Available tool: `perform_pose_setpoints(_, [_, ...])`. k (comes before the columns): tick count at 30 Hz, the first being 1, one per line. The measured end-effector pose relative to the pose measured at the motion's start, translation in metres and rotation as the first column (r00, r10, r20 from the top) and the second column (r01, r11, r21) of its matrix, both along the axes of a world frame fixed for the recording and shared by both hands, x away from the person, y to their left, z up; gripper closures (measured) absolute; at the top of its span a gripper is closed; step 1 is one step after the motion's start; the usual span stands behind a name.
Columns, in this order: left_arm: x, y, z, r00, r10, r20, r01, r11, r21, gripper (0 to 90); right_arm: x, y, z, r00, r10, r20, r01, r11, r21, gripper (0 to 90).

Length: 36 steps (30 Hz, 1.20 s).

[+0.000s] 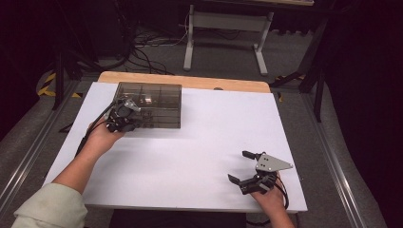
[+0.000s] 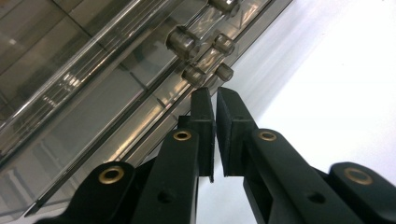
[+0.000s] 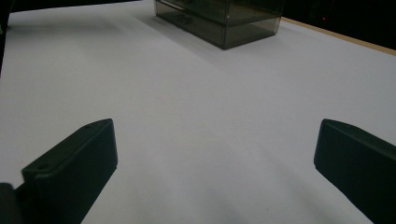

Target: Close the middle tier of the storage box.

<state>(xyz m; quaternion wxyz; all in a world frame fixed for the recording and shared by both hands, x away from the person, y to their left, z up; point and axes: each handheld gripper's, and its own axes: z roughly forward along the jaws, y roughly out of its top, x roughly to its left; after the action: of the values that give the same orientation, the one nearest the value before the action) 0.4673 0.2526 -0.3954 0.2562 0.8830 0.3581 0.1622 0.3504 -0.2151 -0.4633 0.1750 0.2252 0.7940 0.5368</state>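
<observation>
The object in hand is a smoke-tinted transparent organizer box [image 1: 151, 105], seated at about 10 o'clock on the white table [image 1: 190, 142], near its far left corner. Internal dividers and several compartments are visible through the lid.

Handling, as judged: rigid hard plastic, probably light, with smooth glossy walls that are expected to slip under a flat pinch. The thin wall and small moulded parts are judged brittle. The most promising hold is judged to be the cluster of small cylindrical knobs [image 2: 194, 56] on the front edge, or the lid rim beside them, rather than the broad faces.

Left gripper [image 1: 122, 115]: placed against the box's near left side; jaws almost together with a narrow slit between the pads, nothing clamped, tips just short of the knobs.

Right gripper [image 1: 247, 167]: resting at about 5 o'clock, well apart from the box; jaws spread wide and empty.

View differences: the knobs and the pad gap are resolved in the left gripper view [image 2: 215, 109]; the high view gives overall layout. The right gripper view [image 3: 215, 154] shows the box's full depth [image 3: 224, 21] at 12 o'clock.
</observation>
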Motion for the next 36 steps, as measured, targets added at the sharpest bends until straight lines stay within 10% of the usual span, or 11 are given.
perform_pose_setpoints(20, [-0.025,0.0,0.021,0.9985,-0.054,0.012,0.055,0.9937,-0.097,67.5,0.001,0.0,0.0,1.0,0.005,0.0,-0.005,1.0,0.003,0.0])
perform_pose_setpoints(36, [-0.065,0.014,0.022,0.989,-0.108,0.101,0.132,0.9535,-0.271,36.7,0.0,0.0,0.0,1.0,0.0,0.0,0.0,1.0,0.001,0.0])
